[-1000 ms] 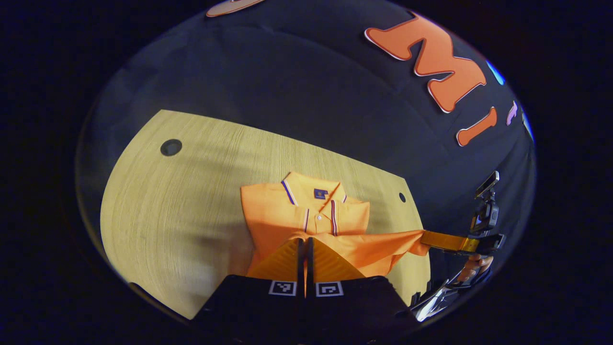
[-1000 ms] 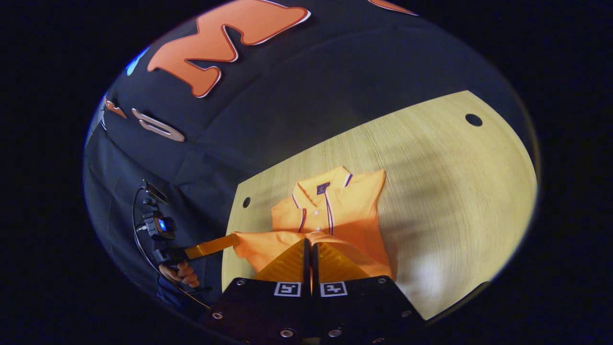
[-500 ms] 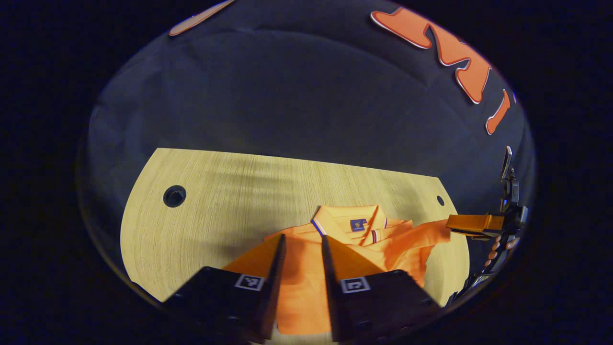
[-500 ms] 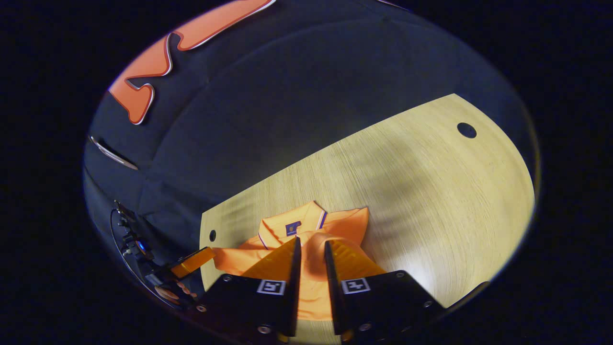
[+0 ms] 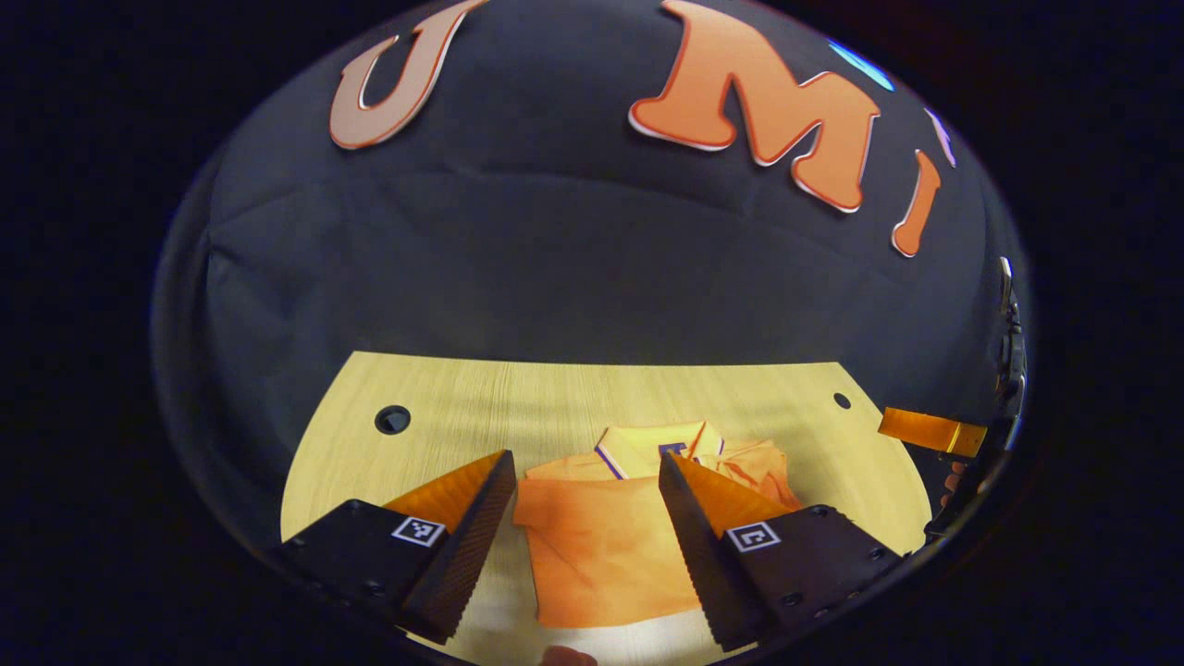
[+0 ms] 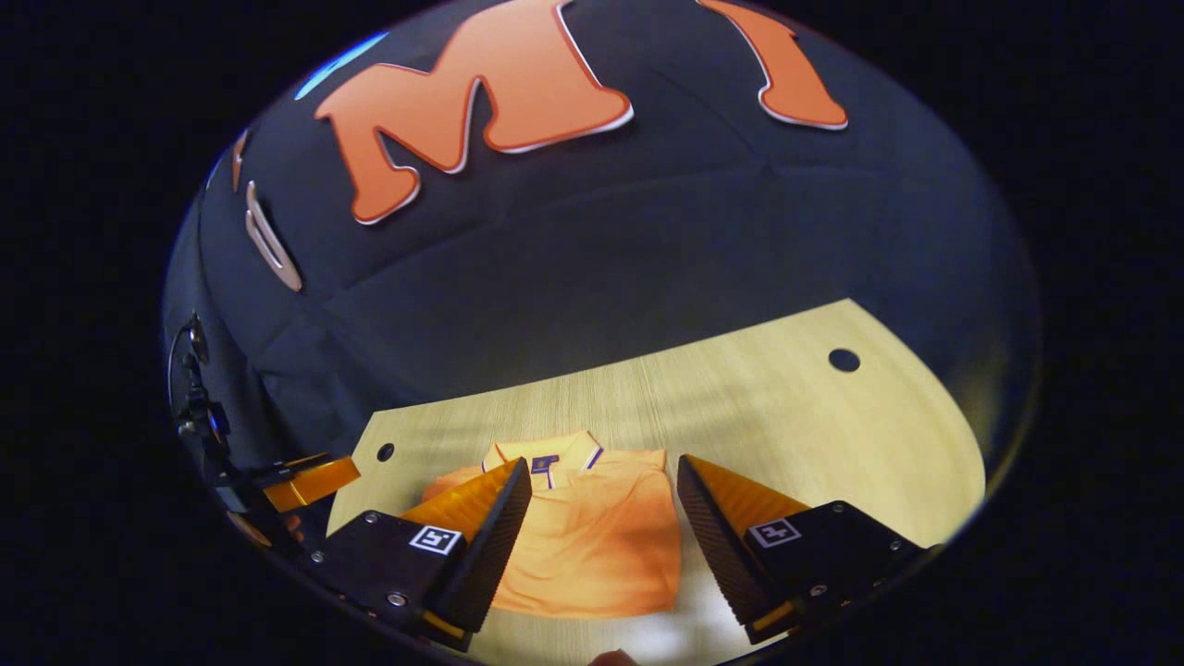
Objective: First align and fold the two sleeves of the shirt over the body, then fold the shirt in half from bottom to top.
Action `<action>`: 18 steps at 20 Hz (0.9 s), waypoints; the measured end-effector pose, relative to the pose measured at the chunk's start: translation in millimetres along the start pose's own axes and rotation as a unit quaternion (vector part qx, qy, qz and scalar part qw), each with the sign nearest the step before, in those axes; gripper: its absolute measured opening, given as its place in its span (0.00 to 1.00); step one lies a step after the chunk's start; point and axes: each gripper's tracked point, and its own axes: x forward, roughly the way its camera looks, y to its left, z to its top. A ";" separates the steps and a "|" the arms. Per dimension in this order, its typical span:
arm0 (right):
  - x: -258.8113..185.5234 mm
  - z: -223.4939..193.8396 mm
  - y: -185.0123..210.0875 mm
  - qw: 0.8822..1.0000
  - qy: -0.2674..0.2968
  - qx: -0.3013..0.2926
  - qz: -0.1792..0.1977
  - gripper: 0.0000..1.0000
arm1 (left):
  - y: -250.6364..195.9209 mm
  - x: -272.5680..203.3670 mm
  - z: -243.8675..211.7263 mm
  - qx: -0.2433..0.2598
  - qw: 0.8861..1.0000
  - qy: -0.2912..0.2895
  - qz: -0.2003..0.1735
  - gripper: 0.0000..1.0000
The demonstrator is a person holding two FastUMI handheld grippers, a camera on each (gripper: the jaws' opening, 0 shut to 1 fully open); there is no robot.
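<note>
Both grippers have let go of the orange shirt [image 5: 601, 546] since a second ago, when each was pinched shut on its lower hem and carrying it up toward the collar; half a second ago the fingers were only narrowly parted over the cloth, and now they stand wide apart with nothing between them. Seen in the left gripper view, the left gripper [image 5: 585, 467] hangs above the near part of the shirt, its two fingers spread to either side of the garment without touching it. The right gripper view has the right gripper [image 6: 604, 472] likewise spread wide, the shirt [image 6: 592, 546] lying flat between and beyond its fingers. The shirt rests on the pale wooden surface [image 5: 518, 398], folded into a compact rectangle with the collar [image 5: 647, 442] at the far end and the folded-up bottom edge lying across the body below it; some bunched cloth shows at the side of the collar toward the right gripper. The right gripper's fingers [image 5: 930, 431] show at the far right edge of the left gripper view, off the surface's corner and well apart from the shirt. The left gripper's fingers [image 6: 310, 481] appear at the lower left of the right gripper view, also clear of the cloth. Round holes [image 5: 392, 419] pierce the surface near its far corners.
</note>
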 end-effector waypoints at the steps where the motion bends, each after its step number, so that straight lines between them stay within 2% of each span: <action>1: -12.9 6.5 1.6 1.000 -0.023 -0.016 0.001 0.98 | -7.3 -16.0 3.0 0.005 1.000 -0.015 0.000 0.95; 5: -77.3 23.7 12.6 0.993 -0.093 -0.076 0.010 0.98 | -23.7 -92.9 21.0 0.002 0.997 -0.078 -0.005 0.97; 9: -133.7 31.0 26.3 0.983 -0.140 -0.116 0.028 0.99 | -39.3 -169.6 36.9 0.000 0.991 -0.134 -0.005 0.97; 13: -170.0 36.3 36.0 0.972 -0.186 -0.136 0.047 0.99 | -69.2 -219.5 24.0 0.021 0.985 -0.172 0.018 0.97; 16: -209.4 35.9 43.5 0.959 -0.230 -0.141 0.085 0.98 | -84.7 -250.9 5.3 0.034 0.980 -0.193 0.030 0.97; 18: -234.8 34.8 48.0 0.948 -0.260 -0.157 0.095 0.98 | -91.4 -275.2 0.7 0.043 0.974 -0.218 0.042 0.97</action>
